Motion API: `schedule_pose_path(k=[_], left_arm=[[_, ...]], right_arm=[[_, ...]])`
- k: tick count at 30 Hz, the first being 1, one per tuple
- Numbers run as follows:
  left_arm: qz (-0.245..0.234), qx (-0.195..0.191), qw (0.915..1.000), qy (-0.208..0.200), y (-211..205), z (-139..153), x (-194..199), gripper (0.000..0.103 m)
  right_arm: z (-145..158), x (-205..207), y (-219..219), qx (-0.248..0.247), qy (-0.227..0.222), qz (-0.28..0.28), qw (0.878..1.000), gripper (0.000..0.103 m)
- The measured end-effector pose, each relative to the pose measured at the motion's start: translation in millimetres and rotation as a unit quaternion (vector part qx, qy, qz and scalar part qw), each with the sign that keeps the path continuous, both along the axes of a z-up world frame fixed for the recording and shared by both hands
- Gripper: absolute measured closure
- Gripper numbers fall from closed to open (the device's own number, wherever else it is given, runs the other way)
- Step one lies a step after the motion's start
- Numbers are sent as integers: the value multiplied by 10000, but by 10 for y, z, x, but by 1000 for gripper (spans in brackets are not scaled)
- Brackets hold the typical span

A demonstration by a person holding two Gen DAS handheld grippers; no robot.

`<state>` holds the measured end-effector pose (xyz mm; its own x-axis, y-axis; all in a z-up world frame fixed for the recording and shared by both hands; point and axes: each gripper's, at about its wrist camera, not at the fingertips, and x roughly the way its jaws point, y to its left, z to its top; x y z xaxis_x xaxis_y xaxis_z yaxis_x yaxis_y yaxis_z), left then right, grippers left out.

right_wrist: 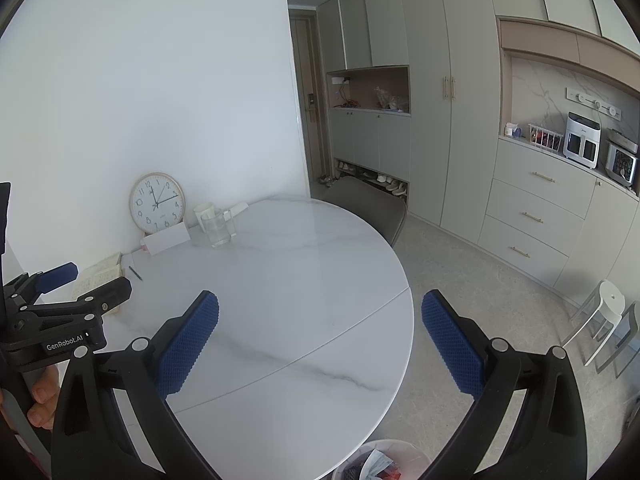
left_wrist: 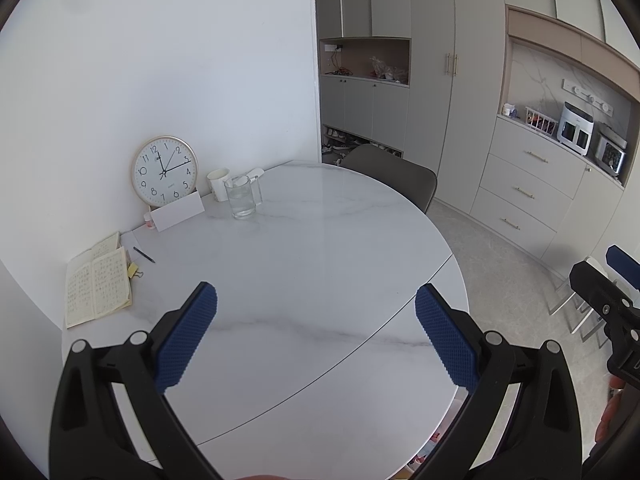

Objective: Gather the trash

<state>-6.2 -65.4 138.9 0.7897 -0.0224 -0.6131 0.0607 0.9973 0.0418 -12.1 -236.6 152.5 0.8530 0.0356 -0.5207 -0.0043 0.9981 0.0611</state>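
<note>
My left gripper (left_wrist: 316, 294) hangs open over the near part of the round white marble table (left_wrist: 320, 248), with nothing between its blue pads. My right gripper (right_wrist: 320, 300) is open too, empty, above the table's near right edge. Below that edge stands a white trash bin (right_wrist: 416, 454) holding crumpled paper and wrappers. Each gripper shows in the other's view: the right gripper (left_wrist: 600, 270) at the far right, the left gripper (right_wrist: 94, 278) at the far left with a hand under it. No loose trash shows on the tabletop near the grippers.
By the wall stand a round clock (left_wrist: 164, 170), a white card (left_wrist: 178, 212), a glass of water (left_wrist: 240, 196) and a white mug (left_wrist: 218, 184). An open notebook (left_wrist: 98, 284), a pen (left_wrist: 144, 255) and a yellow clip (left_wrist: 134, 272) lie left. A grey chair (left_wrist: 394, 178) stands behind.
</note>
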Motion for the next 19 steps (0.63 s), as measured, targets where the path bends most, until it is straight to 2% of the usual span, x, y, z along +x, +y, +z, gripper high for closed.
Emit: schedule_pose_path(k=[19], left_arm=[[31,-47,10000,58,17,9,14,8]], right_arm=[[-19,-17,-1,-9,12,13,10000,2]])
